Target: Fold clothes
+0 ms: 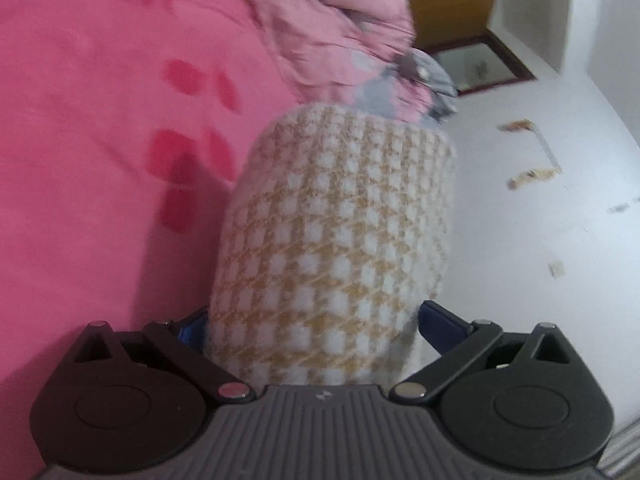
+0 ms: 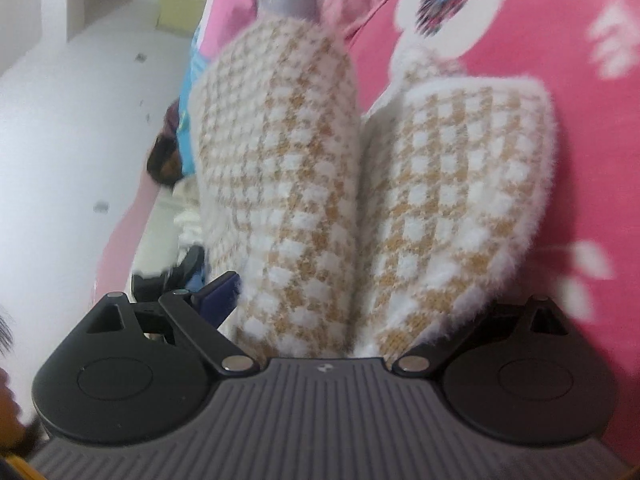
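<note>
Left gripper [image 1: 312, 320]: both blue fingers press into a bunched fold of the checked knit garment [image 1: 336, 216], which runs from the jaws toward 12 o'clock over the pink bedsheet [image 1: 88, 128]. A rumpled pink quilt [image 1: 320, 20] lies beyond it at 12 o'clock.

Right gripper [image 2: 344, 300]: clamped on the same fuzzy yellow-and-white knit [image 2: 280, 168]; the cloth stands in two lobes, one at 11 o'clock, one at 1 o'clock, with a crease between. Only the left finger [image 2: 218, 292] shows; the right one is buried in the pile. A white flower print [image 2: 444, 4] on the sheet sits at 1 o'clock.

Judgement: both views are motion-blurred, so the knit seems mid-carry. To fold well I should keep both grips level, hold the span taut, and lay the edges square on the sheet before letting go.

Writing: none readable; only a small pale emblem [image 1: 321, 395] on the gripper body.
</note>
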Available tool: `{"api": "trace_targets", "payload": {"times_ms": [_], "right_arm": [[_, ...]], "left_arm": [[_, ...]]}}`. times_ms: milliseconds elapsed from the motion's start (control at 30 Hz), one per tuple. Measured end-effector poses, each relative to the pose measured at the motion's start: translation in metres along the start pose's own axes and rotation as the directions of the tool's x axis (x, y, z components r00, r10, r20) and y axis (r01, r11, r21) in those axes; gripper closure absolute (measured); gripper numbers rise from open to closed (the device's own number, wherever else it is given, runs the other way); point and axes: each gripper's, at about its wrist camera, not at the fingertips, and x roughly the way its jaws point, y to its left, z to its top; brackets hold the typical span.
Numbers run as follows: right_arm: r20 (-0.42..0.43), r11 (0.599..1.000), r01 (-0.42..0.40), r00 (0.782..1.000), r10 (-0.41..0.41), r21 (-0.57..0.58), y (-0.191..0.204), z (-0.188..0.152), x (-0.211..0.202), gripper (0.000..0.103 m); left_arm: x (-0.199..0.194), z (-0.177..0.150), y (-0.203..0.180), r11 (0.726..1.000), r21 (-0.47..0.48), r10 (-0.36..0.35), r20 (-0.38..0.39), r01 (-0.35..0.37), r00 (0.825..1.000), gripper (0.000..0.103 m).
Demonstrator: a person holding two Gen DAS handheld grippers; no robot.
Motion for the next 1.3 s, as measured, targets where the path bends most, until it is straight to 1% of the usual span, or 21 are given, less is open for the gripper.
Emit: {"api": "trace_targets", "payload": {"times_ms": [100,233,333,433,533,600,633,700,733,767,800,867,900,967,1000,1067,1100,1133,1200,1233,1300], "right_arm": [[-0.002,0.999,0.023,1.0,-0.023,-0.026,0.005,-0.001,0.01,0.005],[0.043,0.999,0.022,0.999,-0.023,0.031,0.003,-0.003,-0.01,0.006],[0.115,0.998,0.007,0.993,-0.015,0.069,0.0,-0.012,-0.036,0.006],[0.179,0.993,-0.023,0.984,0.001,0.119,-0.008,-0.027,-0.061,0.006],[0.239,0.985,-0.068,0.97,0.029,0.157,-0.016,-0.045,-0.08,0.006],[0.277,0.981,-0.094,0.96,0.044,0.172,-0.019,-0.057,-0.086,0.006],[0.294,0.978,-0.104,0.955,0.048,0.179,-0.02,-0.06,-0.087,0.006],[0.322,0.975,-0.116,0.945,0.05,0.189,-0.021,-0.067,-0.091,0.006],[0.323,0.978,-0.107,0.945,0.045,0.179,-0.018,-0.068,-0.092,0.007],[0.323,0.981,-0.098,0.945,0.039,0.168,-0.016,-0.07,-0.092,0.007],[0.324,0.983,-0.09,0.945,0.034,0.158,-0.013,-0.072,-0.092,0.008],[0.326,0.988,-0.072,0.945,0.024,0.137,-0.008,-0.076,-0.093,0.011],[0.326,0.99,-0.063,0.945,0.018,0.127,-0.005,-0.078,-0.093,0.014],[0.328,0.993,-0.045,0.945,0.008,0.106,0.0,-0.082,-0.094,0.017],[0.329,0.995,-0.036,0.944,0.003,0.096,0.003,-0.084,-0.094,0.021],[0.323,0.997,-0.009,0.946,-0.016,0.076,0.006,-0.084,-0.092,0.024],[0.317,0.998,0.008,0.948,-0.028,0.066,0.008,-0.083,-0.09,0.028],[0.311,0.998,0.022,0.95,-0.038,0.057,0.009,-0.082,-0.088,0.03],[0.303,0.998,0.031,0.952,-0.045,0.05,0.009,-0.078,-0.085,0.037],[0.305,0.998,0.03,0.951,-0.044,0.051,0.007,-0.074,-0.084,0.038],[0.311,0.998,0.029,0.949,-0.043,0.051,0.003,-0.065,-0.083,0.039]], "left_arm": [[-0.006,0.0,0.013,0.999,-0.049,-0.015,0.023,0.016,1.0,0.004],[-0.021,-0.006,0.006,0.999,-0.041,0.002,0.063,0.001,0.998,0.003],[-0.039,-0.014,0.001,1.0,-0.011,0.011,0.099,-0.01,0.995,0.003],[-0.066,-0.027,-0.011,0.999,0.05,0.012,0.151,-0.02,0.988,0.003],[-0.087,-0.041,-0.033,0.987,0.142,0.043,0.198,-0.072,0.979,0.003],[-0.099,-0.057,-0.052,0.962,0.245,0.067,0.216,-0.121,0.974,0.003],[-0.103,-0.067,-0.063,0.941,0.306,0.077,0.227,-0.147,0.971,0.003],[-0.108,-0.09,-0.083,0.879,0.442,0.08,0.231,-0.178,0.97,0.003],[-0.106,-0.101,-0.094,0.84,0.509,0.081,0.227,-0.189,0.971,0.003],[-0.101,-0.112,-0.104,0.795,0.575,0.081,0.218,-0.195,0.973,0.003],[-0.098,-0.125,-0.113,0.742,0.64,0.084,0.204,-0.198,0.975,0.003],[-0.089,-0.15,-0.129,0.625,0.754,0.097,0.178,-0.199,0.979,0.003],[-0.082,-0.163,-0.135,0.562,0.803,0.107,0.164,-0.196,0.981,0.003],[-0.068,-0.185,-0.143,0.447,0.872,0.132,0.154,-0.197,0.979,0.003],[-0.06,-0.194,-0.145,0.392,0.896,0.15,0.162,-0.21,0.975,0.003],[-0.046,-0.212,-0.149,0.279,0.929,0.187,0.194,-0.241,0.963,0.005],[-0.039,-0.219,-0.151,0.22,0.94,0.201,0.217,-0.26,0.955,0.009],[-0.033,-0.225,-0.152,0.169,0.945,0.212,0.242,-0.279,0.947,0.014],[-0.023,-0.232,-0.154,0.105,0.943,0.238,0.285,-0.317,0.928,0.021],[-0.019,-0.233,-0.154,0.1,0.941,0.245,0.292,-0.324,0.924,0.021],[-0.016,-0.235,-0.156,0.104,0.942,0.243,0.286,-0.318,0.927,0.021]]}}
